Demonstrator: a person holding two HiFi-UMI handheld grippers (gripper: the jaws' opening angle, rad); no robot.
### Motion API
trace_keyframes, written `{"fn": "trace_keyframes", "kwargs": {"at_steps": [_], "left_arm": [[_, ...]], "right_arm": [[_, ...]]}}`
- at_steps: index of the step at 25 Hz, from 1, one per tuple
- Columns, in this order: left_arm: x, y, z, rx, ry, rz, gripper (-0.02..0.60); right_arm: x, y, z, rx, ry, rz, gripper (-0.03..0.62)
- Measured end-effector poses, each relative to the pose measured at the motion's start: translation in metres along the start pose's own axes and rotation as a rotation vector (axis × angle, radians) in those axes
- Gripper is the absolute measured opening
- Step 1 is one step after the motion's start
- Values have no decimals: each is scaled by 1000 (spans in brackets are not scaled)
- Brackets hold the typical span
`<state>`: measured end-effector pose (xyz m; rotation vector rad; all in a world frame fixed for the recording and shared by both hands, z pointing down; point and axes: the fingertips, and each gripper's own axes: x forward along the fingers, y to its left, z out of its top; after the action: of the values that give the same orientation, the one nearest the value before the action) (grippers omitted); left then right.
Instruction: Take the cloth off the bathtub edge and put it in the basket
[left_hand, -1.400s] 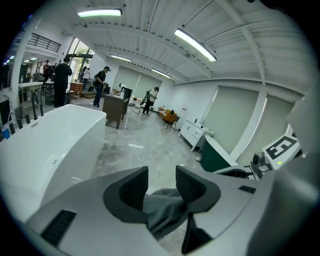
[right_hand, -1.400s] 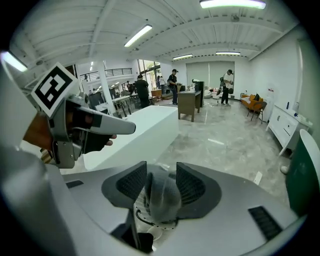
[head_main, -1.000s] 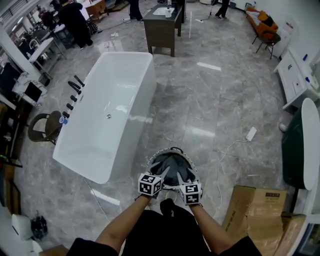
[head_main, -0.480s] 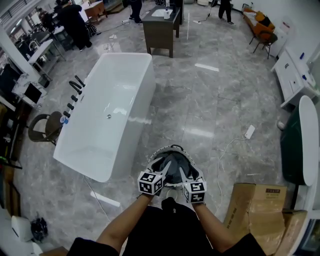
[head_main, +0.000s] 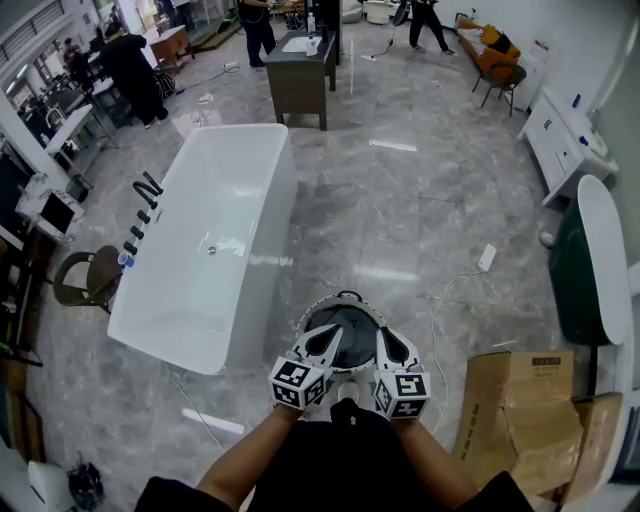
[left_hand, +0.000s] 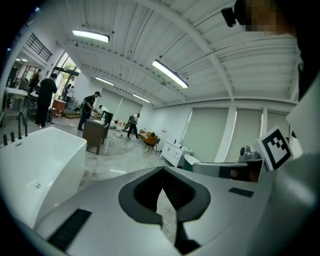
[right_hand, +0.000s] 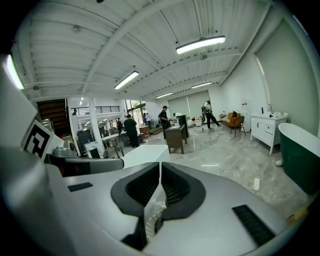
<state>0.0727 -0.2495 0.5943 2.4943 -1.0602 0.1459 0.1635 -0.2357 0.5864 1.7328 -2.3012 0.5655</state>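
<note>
A round basket (head_main: 345, 299) with a pale patterned rim stands on the floor right in front of me. The grey cloth (head_main: 352, 328) lies inside it. Both grippers hover just above the basket's near side. The left gripper (head_main: 329, 340) is shut, its tips meeting (left_hand: 161, 172) on nothing. Beside it, the right gripper (head_main: 386, 342) is shut too and empty (right_hand: 160, 167); a bit of the basket rim (right_hand: 150, 225) shows below its jaws. The white bathtub (head_main: 215, 240) stands to the left, with no cloth on its edge.
Cardboard boxes (head_main: 520, 410) lie at the right, close to the basket. A dark green tub (head_main: 585, 260) stands further right, with a power strip and cable (head_main: 487, 258) on the marble floor. A dark cabinet (head_main: 300, 60) and people are far off; a chair (head_main: 85, 280) sits left of the bathtub.
Both grippers have lifted a little off the cloth in the basket and their jaws have closed. The right one has drifted right. The head view has tipped further forward.
</note>
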Motion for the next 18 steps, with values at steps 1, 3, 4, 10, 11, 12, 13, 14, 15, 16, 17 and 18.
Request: {"fn": "trace_keyframes", "kwargs": {"at_steps": [1, 3, 4, 10, 11, 12, 13, 14, 15, 16, 17, 18], "left_arm": [[-10, -5, 7, 10, -13, 13, 14], [-30, -15, 19, 40, -35, 41, 14], [-40, -21, 24, 56, -46, 51, 14], [-107, -49, 54, 63, -127, 90, 13], [-117, -53, 59, 69, -138, 92, 14], [-127, -57, 63, 78, -146, 91, 14], [-136, -62, 65, 88, -149, 89, 14], [-144, -65, 67, 98, -150, 87, 14], [-152, -68, 67, 109, -149, 86, 14], [-160, -70, 65, 121, -148, 88, 14], [-169, -71, 62, 132, -147, 90, 14], [-178, -71, 59, 141, -145, 95, 14]], "right_arm": [[-11, 6, 4, 3, -14, -4, 38], [-35, 18, 14, -7, -38, -22, 37], [-47, 24, 19, -22, -49, -35, 37], [-104, 81, 34, -104, -103, -40, 31], [-111, 92, 34, -115, -110, -37, 31], [-117, 103, 32, -120, -116, -35, 31], [-124, 113, 31, -116, -122, -36, 31], [-130, 122, 32, -108, -127, -41, 31], [-137, 131, 32, -101, -132, -45, 31], [-143, 140, 31, -101, -136, -47, 31], [-149, 148, 30, -106, -139, -47, 31], [-154, 156, 28, -113, -142, -45, 31]]}}
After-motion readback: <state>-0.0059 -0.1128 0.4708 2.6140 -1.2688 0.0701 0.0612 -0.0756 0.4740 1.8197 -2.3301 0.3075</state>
